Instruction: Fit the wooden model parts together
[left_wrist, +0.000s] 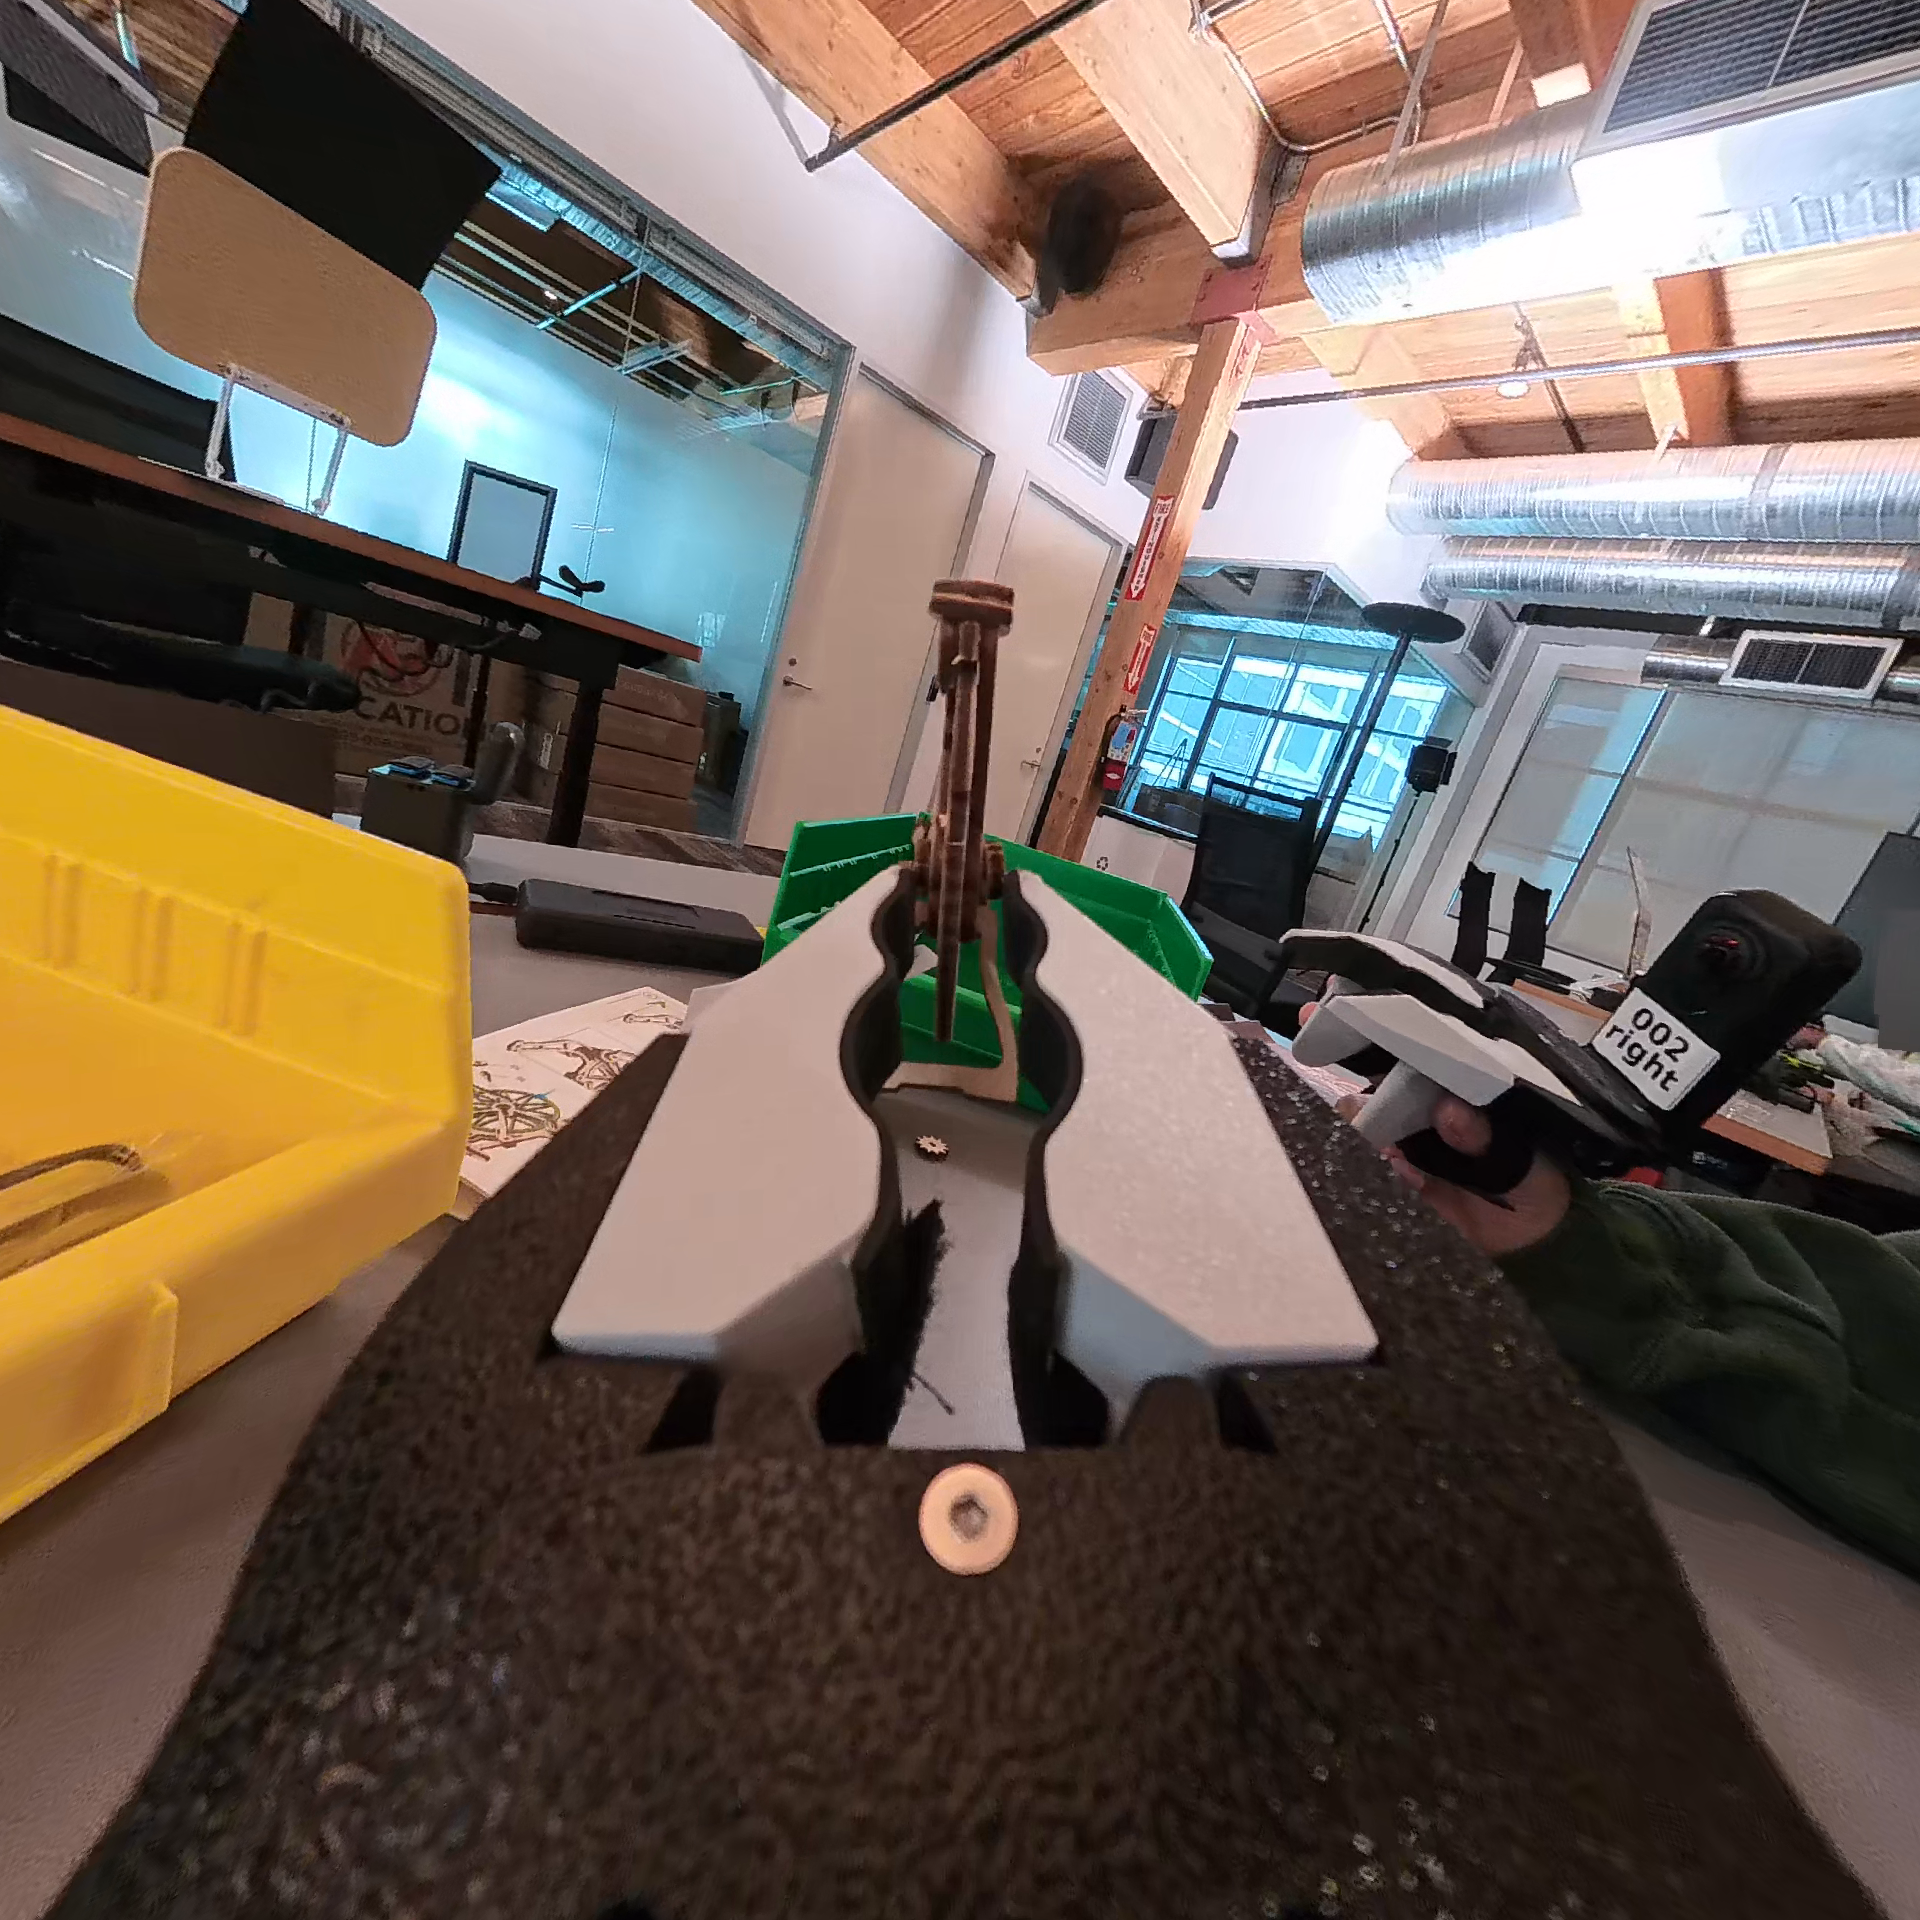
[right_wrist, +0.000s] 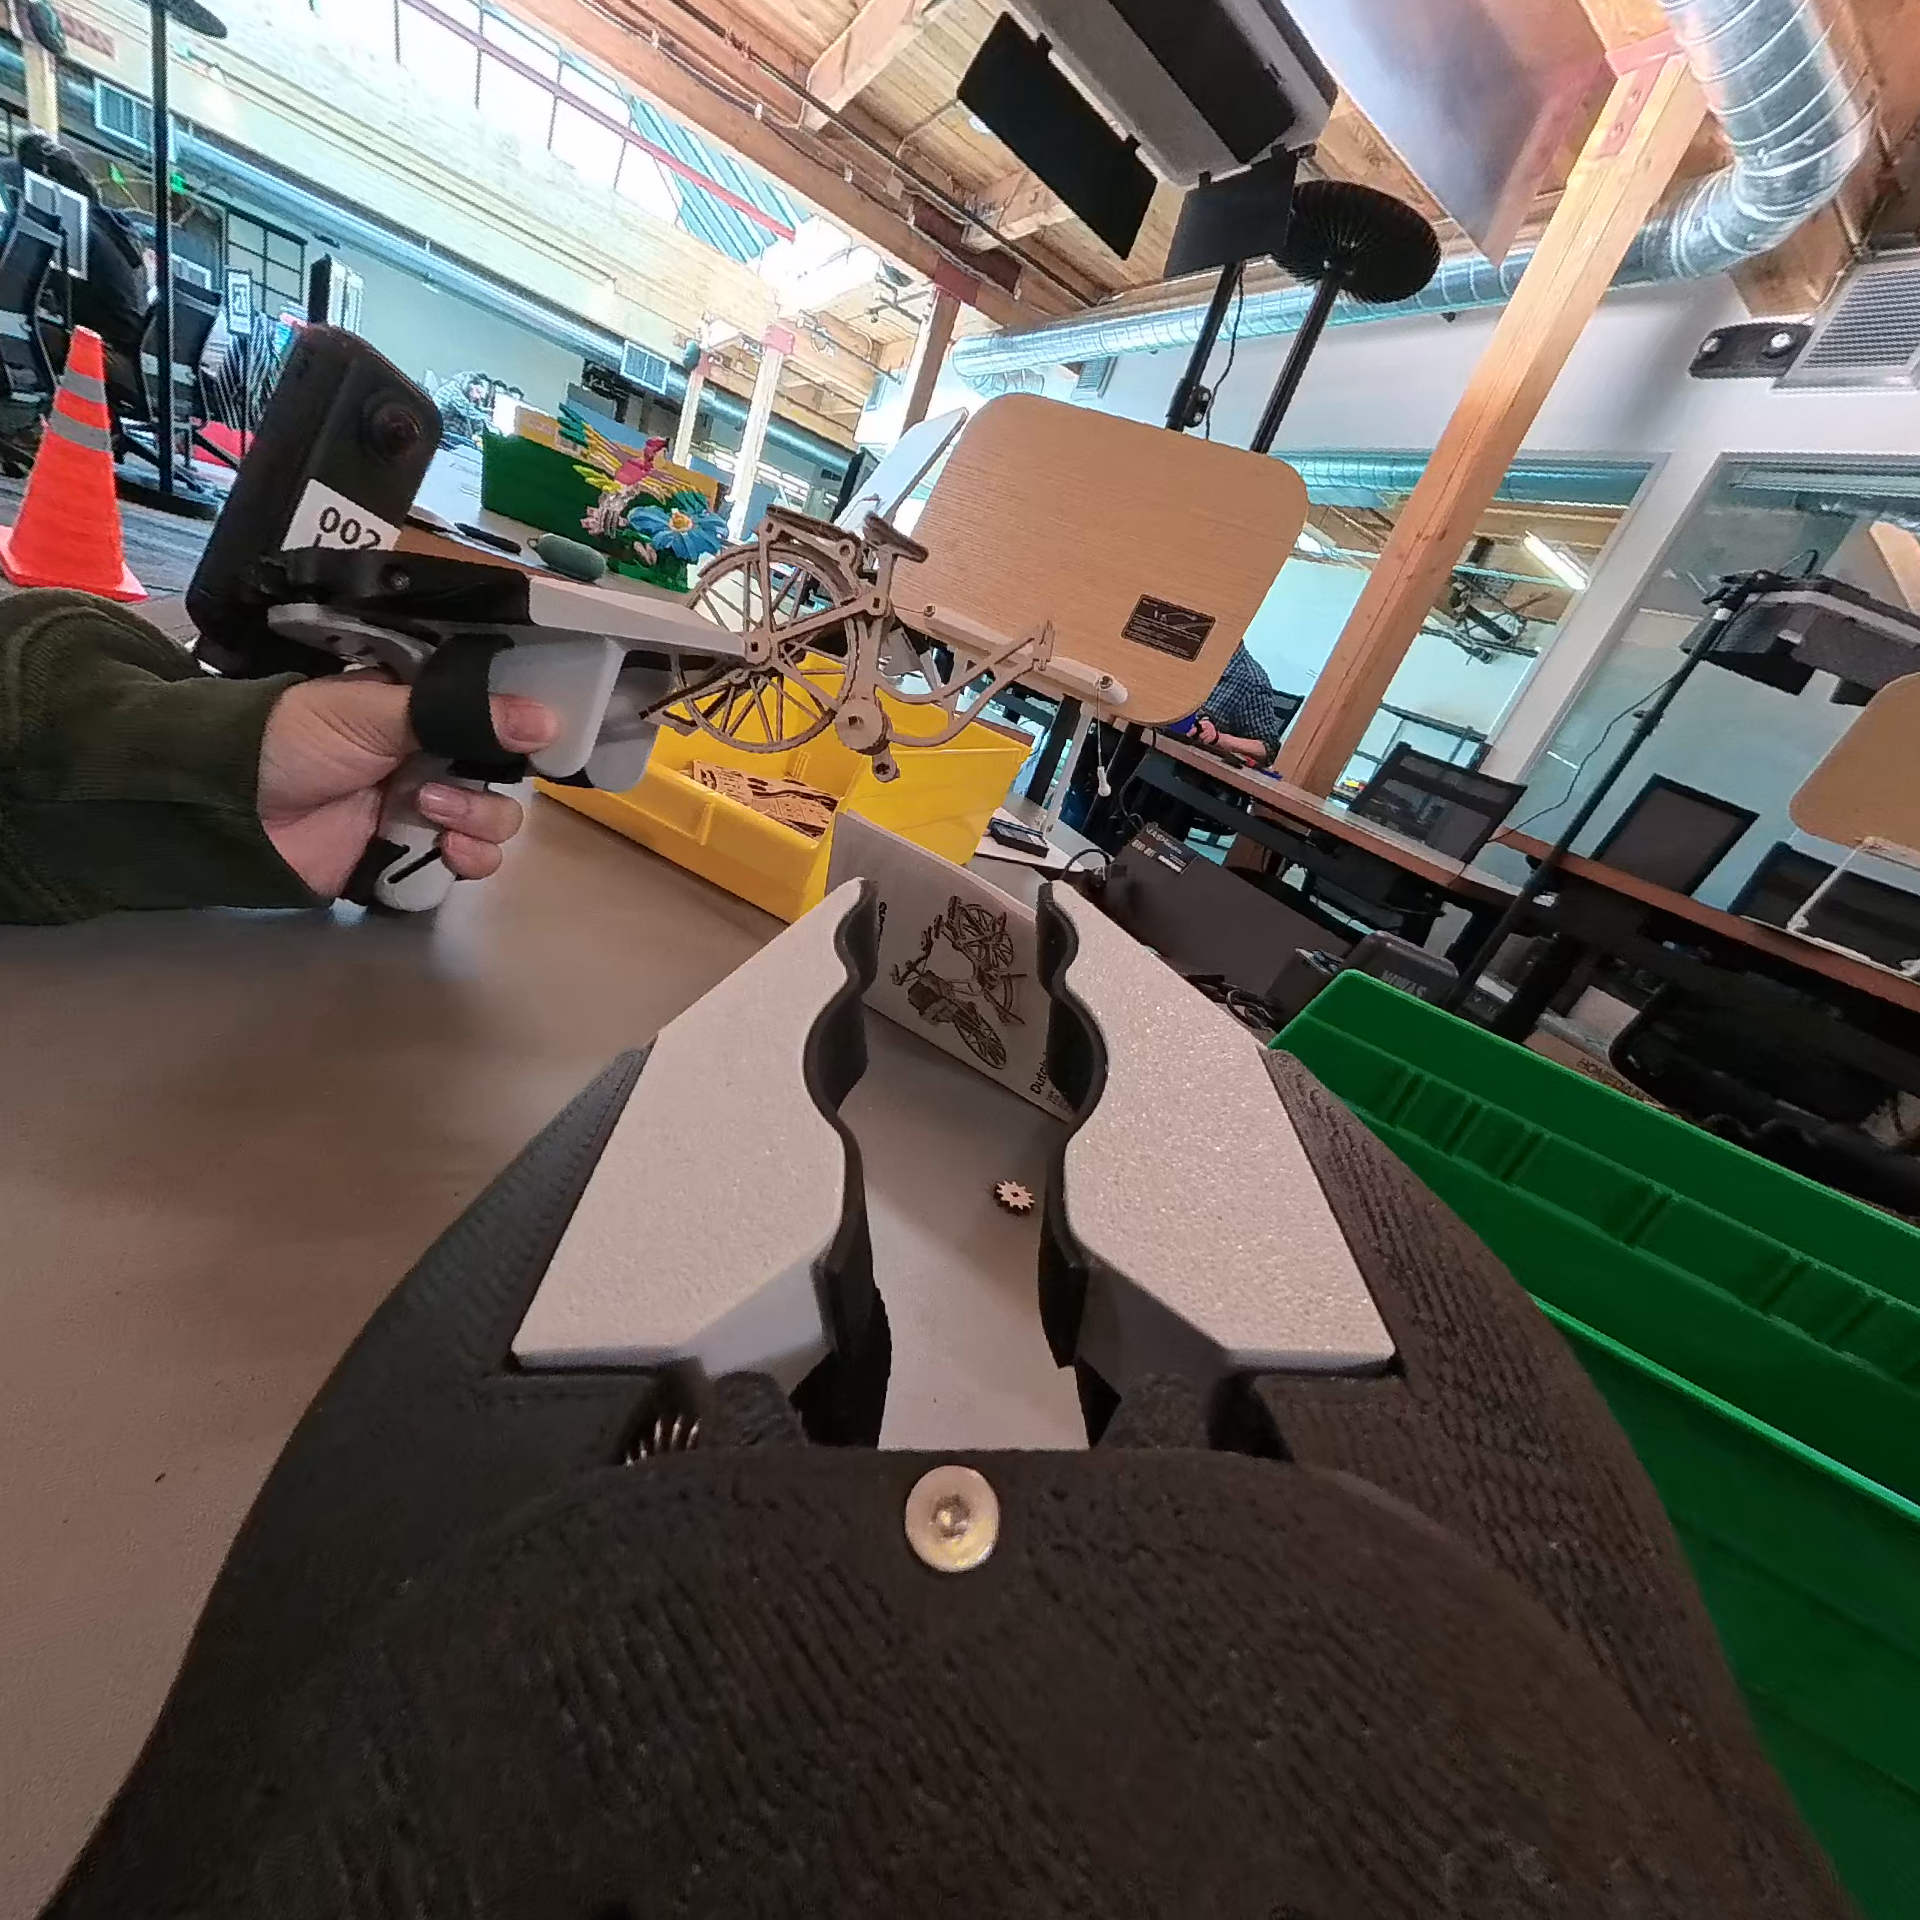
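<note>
My left gripper (left_wrist: 956, 883) is shut on a wooden bicycle model (left_wrist: 961, 727), seen edge-on and standing up past the fingertips. In the right wrist view the same gripper (right_wrist: 727, 649) holds the bicycle (right_wrist: 790, 634) by its rear wheel, above the table at the left. A small wooden gear (right_wrist: 1014, 1197) lies flat on the grey table between the fingers of my right gripper (right_wrist: 954, 904), which is open and empty, low over the table. The gear also shows in the left wrist view (left_wrist: 928, 1143), below my left fingers. The right gripper (left_wrist: 1299, 987) is to the right there.
A yellow bin (left_wrist: 208, 1039) with wooden sheets stands on the left. A green bin (right_wrist: 1558, 1195) sits close on the right of my right gripper. An instruction booklet (right_wrist: 956, 977) lies just ahead of the gear. A black case (left_wrist: 634, 925) lies farther back. My hands' fingertips stand some 15 cm from each other.
</note>
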